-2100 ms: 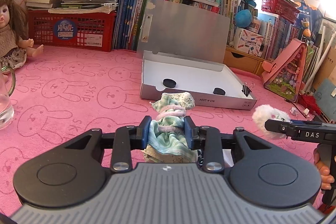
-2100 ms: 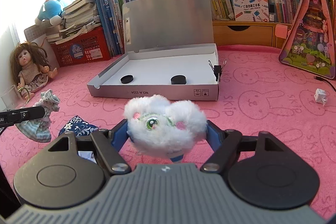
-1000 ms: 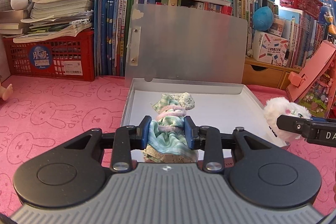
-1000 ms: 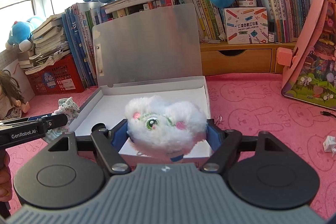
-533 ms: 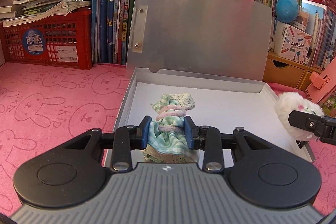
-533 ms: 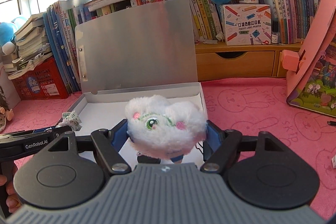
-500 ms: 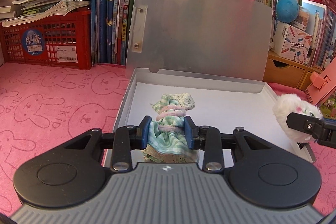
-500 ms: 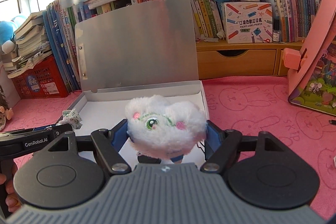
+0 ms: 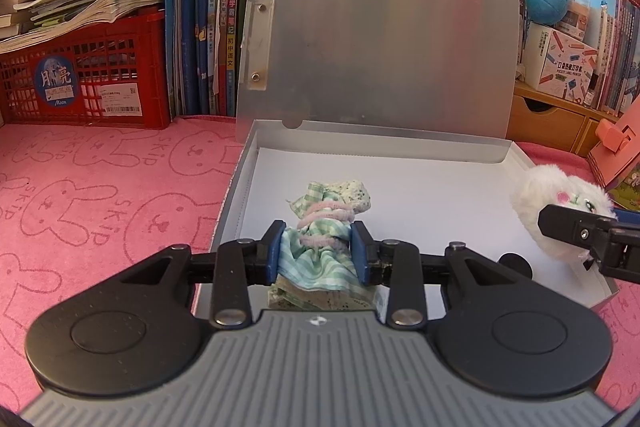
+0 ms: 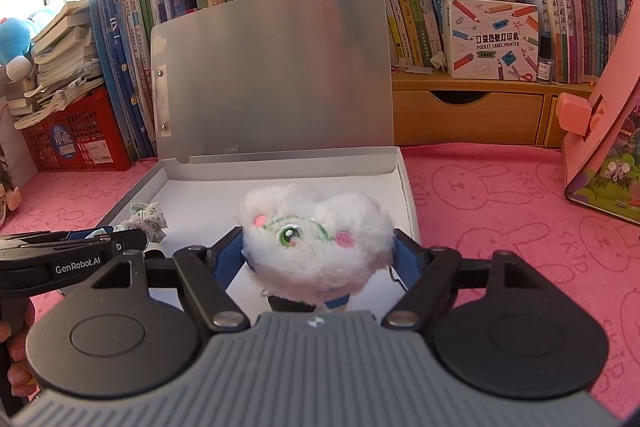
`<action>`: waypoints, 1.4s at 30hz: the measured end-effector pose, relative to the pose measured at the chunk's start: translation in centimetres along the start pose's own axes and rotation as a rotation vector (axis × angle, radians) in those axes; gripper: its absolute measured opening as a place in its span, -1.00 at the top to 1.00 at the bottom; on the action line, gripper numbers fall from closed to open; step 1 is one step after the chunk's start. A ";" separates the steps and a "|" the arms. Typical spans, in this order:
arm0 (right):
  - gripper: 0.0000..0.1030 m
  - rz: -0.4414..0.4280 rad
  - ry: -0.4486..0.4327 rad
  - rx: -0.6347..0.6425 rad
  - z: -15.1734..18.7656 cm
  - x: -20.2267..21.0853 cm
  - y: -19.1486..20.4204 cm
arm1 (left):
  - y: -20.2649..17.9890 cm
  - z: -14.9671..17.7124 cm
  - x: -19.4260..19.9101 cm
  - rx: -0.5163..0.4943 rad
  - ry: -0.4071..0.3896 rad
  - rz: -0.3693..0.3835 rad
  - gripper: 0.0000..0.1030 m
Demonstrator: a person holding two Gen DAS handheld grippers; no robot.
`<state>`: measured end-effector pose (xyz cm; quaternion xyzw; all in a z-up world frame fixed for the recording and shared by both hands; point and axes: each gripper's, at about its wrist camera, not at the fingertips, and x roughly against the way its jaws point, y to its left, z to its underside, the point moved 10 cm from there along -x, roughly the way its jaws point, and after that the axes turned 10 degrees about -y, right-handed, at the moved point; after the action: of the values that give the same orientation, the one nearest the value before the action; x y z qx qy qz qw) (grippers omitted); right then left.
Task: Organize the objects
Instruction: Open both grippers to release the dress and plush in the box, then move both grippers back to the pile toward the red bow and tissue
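Observation:
My left gripper [image 9: 319, 243] is shut on a small green-checked doll dress [image 9: 320, 227] tied with a pink band, held above the left front of the open white box [image 9: 420, 187]. My right gripper [image 10: 318, 247] is shut on a fluffy white plush toy [image 10: 316, 235] with a green eye, held over the box's front right part [image 10: 406, 183]. The plush and right gripper show at the right of the left wrist view [image 9: 556, 211]. The dress and left gripper show at the left of the right wrist view [image 10: 146, 217]. A black round piece [image 9: 516, 263] lies in the box.
The box's grey lid [image 9: 380, 55] stands upright at the back. Behind are books [image 9: 204, 7], a red crate [image 9: 88, 79], a wooden drawer unit [image 10: 472, 119] and plush toys. A pink house-shaped case [image 10: 608, 155] stands to the right on the pink bunny mat [image 9: 88, 195].
Both grippers have moved forward over the box with their loads; the box looks closer and larger. Both stay shut.

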<state>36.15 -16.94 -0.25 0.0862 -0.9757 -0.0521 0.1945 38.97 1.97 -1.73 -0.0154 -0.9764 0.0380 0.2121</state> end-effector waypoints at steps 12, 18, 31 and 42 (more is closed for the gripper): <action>-0.69 -0.034 0.007 0.013 0.5 0.0 1.0 | -0.7 -0.5 0.9 -0.041 -0.029 0.014 -0.68; -0.74 -0.049 -0.010 0.022 -0.2 1.1 1.3 | -1.2 -1.3 2.5 -0.074 -0.048 0.034 -0.78; -0.79 -0.113 -0.042 0.072 0.2 7.4 1.6 | -1.5 -1.2 9.6 -0.086 -0.087 0.122 -0.84; -0.82 -0.161 -0.073 0.110 3.6 15.1 1.7 | -1.3 3.1 17.2 -0.075 -0.094 0.169 -0.84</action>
<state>20.75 -17.90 2.23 0.1730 -0.9734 -0.0168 0.1491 22.07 1.28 2.69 -0.1038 -0.9812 0.0200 0.1612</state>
